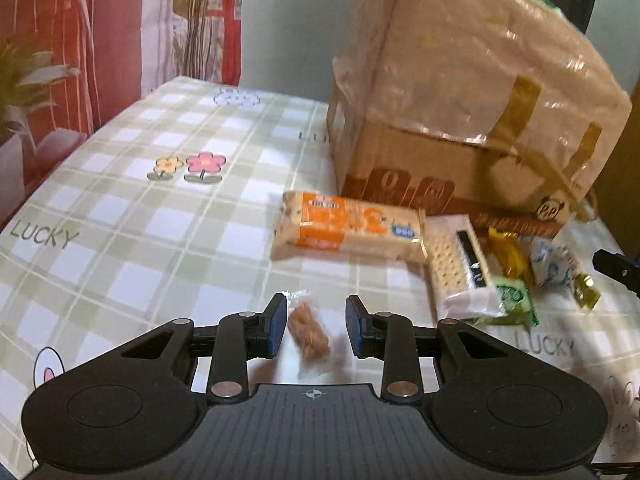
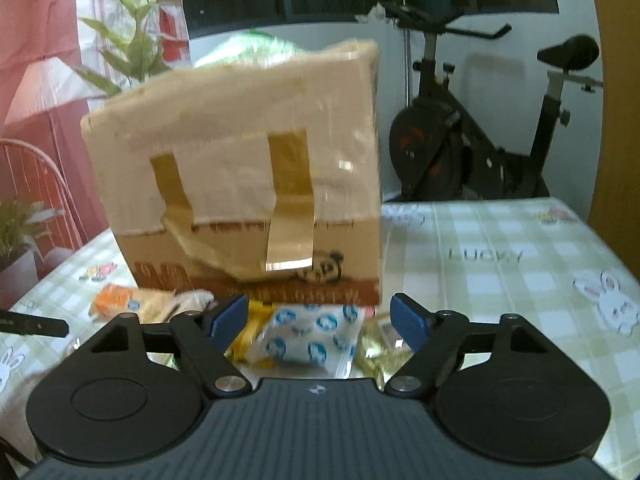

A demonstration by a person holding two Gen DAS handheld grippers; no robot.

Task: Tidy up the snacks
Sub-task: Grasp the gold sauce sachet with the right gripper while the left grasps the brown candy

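Here, line by line:

Left gripper [image 1: 317,325]: jaws parted, not clenched; a small brown snack bar [image 1: 309,333] in clear wrap lies on the table between the blue pads [image 1: 277,326]. The bar sits nearer the left pad; whether it touches that pad cannot be told.

Right gripper [image 2: 320,322]: spread wide, holding nothing. Its fingers straddle a white packet with blue round prints [image 2: 310,338], which lies flat on the table below them, apart from both pads.

Snack pile: just in front of the cardboard box [image 1: 460,128]. An orange-and-white cracker pack [image 1: 348,228] lies furthest left, a white cracker sleeve [image 1: 456,268] touching its right end, a green packet [image 1: 514,300] under that sleeve's near end, then yellow wrappers [image 1: 508,254] and a gold-wrapped candy [image 1: 586,292] to the right.

Box: stands on the table, draped in clear plastic, with strips of tan tape down its front.

Table [image 1: 132,216]: covered with a green-and-white checked cloth printed with flowers, rabbits and the word LUCKY.

Background: an exercise bike [image 2: 480,140] behind the table, a red patterned curtain [image 1: 60,40] at the left.
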